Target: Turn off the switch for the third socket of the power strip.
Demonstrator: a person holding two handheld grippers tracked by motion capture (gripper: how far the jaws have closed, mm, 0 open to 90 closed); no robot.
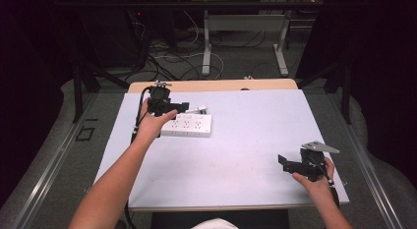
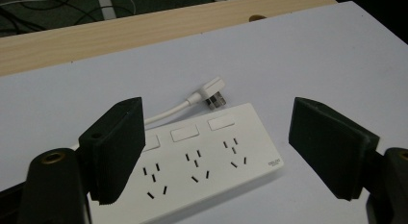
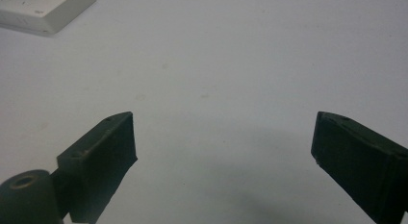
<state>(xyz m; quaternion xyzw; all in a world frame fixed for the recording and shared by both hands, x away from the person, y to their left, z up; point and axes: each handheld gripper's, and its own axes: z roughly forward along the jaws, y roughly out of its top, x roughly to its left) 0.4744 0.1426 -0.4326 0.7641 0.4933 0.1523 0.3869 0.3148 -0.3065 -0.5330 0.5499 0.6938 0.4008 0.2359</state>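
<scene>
Held over the far left part of the table [image 1: 246, 155], the left hand-held gripper [image 1: 183, 107] points toward a white power strip [image 1: 189, 125], and its jaws stand wide apart with nothing between the pads. In the left gripper view the left hand-held gripper [image 2: 216, 147] frames the power strip [image 2: 202, 161] between its two black jaws, above it and clear of it. The left hand [image 1: 152, 122] grips the tool from behind, and a black cable hangs down from it.

The power strip is a flat white block that lies flat on the pale table cover, with its long side across the table. Its top shows three sets of dark socket slots in a row, each with a white rectangular switch beside it, and a small grey mark near one corner. A white cord leaves the strip's far edge and ends in a white plug [image 2: 214, 92] whose metal prongs lie just beside that edge.

Well apart from all this, near the front right corner of the table, the right hand-held gripper [image 1: 284, 161] is held low by the right hand [image 1: 314, 182], a grey three-cornered plate on top. Its jaws are also spread wide and empty; the right gripper view shows bare table between them and a corner of the power strip [image 3: 45, 10] far off.

Nothing lies between the left jaws and the strip. Beyond the table a second table's legs and loose cables cover the floor [image 1: 236, 57].
</scene>
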